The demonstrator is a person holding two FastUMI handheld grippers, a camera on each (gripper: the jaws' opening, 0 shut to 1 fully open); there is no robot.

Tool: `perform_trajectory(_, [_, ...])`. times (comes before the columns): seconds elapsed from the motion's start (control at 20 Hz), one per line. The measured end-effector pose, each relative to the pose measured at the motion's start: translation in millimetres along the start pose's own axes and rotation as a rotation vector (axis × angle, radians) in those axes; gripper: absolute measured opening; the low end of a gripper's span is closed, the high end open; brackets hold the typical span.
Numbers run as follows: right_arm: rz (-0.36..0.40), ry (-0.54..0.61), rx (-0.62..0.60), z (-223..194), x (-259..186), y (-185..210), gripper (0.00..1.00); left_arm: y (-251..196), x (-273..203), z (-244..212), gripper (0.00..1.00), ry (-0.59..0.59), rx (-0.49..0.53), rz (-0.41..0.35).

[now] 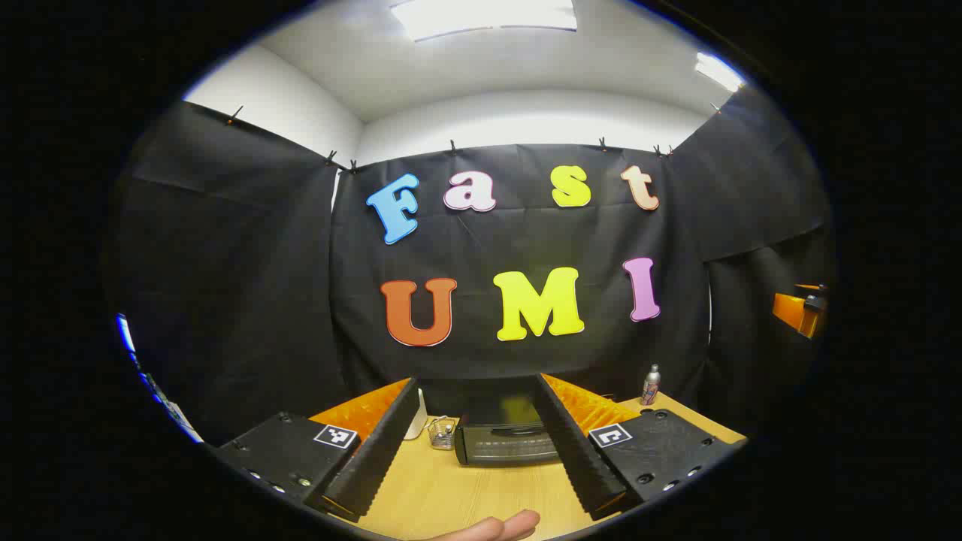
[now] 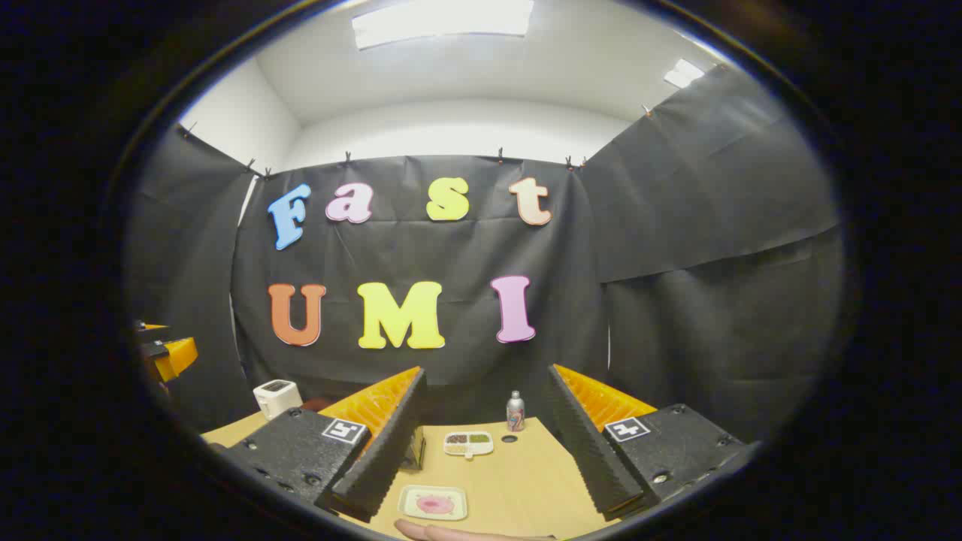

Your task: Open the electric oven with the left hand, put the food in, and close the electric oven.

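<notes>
A black electric oven (image 1: pixel 505 439) stands at the back of the wooden table (image 1: pixel 451 496), its door closed, straight ahead of my left gripper (image 1: pixel 481 443), which is open and held well short of it. In the right gripper view a white plate with pink food (image 2: pixel 433 502) lies on the table (image 2: pixel 518 488) close in front of my right gripper (image 2: pixel 485 443), which is open with nothing between its fingers. Farther back sits a white divided dish (image 2: pixel 468 443) holding dark and green food.
A small wire basket (image 1: pixel 442 433) and a white object (image 1: pixel 415 421) stand left of the oven. A silver can (image 1: pixel 651 385) (image 2: pixel 515 412) is at the table's back. A white toaster-like appliance (image 2: pixel 276 397) stands far left. A fingertip (image 1: pixel 500 527) shows at the bottom edge.
</notes>
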State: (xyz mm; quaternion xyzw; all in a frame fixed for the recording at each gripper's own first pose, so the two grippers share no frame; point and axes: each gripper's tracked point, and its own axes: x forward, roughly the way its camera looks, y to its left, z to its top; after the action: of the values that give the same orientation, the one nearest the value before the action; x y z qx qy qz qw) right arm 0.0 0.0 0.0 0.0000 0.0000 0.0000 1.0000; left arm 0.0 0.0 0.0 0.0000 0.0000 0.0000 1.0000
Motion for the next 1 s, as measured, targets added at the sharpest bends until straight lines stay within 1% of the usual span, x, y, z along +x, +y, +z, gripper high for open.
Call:
perform_trajectory(0.1, [-0.007, -0.006, -0.012, -1, -5, -9, 0.96, 0, -1, -1, 0.96, -0.005, -0.004, 0.003])
perform_trajectory(0.25, [0.03, -0.013, -0.001, -2, -6, -8, 0.97, -2, 0, 1, 0.96, -0.02, -0.017, -0.005])
perform_trajectory(0.3, [0.031, -0.011, 0.003, -5, -4, -12, 0.96, -2, -1, 1, 0.96, -0.023, -0.017, -0.007])
perform_trajectory(0.35, [0.034, -0.006, 0.003, -8, -3, -13, 1.0, -2, 1, 1, 0.96, -0.028, -0.018, -0.008])
perform_trajectory(0.4, [0.038, -0.004, 0.001, -10, -2, -13, 0.96, -2, 3, 1, 0.96, -0.03, -0.02, -0.008])
perform_trajectory(0.55, [0.037, -0.023, -0.003, -8, 3, -17, 0.96, -1, 10, -6, 0.97, -0.03, -0.026, -0.008])
perform_trajectory(0.75, [0.039, -0.06, 0.002, -8, 14, -21, 0.96, 1, 32, -17, 0.96, -0.023, -0.032, 0.01])
perform_trajectory(0.8, [0.043, -0.062, 0.006, -10, 19, -22, 1.0, -1, 42, -21, 0.96, -0.016, -0.038, 0.009])
perform_trajectory(0.95, [0.056, -0.046, 0.003, -17, 37, -19, 1.0, -12, 78, -40, 0.96, 0.024, -0.057, -0.011])
perform_trajectory(1.0, [0.062, -0.039, -0.006, -20, 43, -18, 0.96, -17, 92, -48, 0.96, 0.042, -0.065, -0.018])
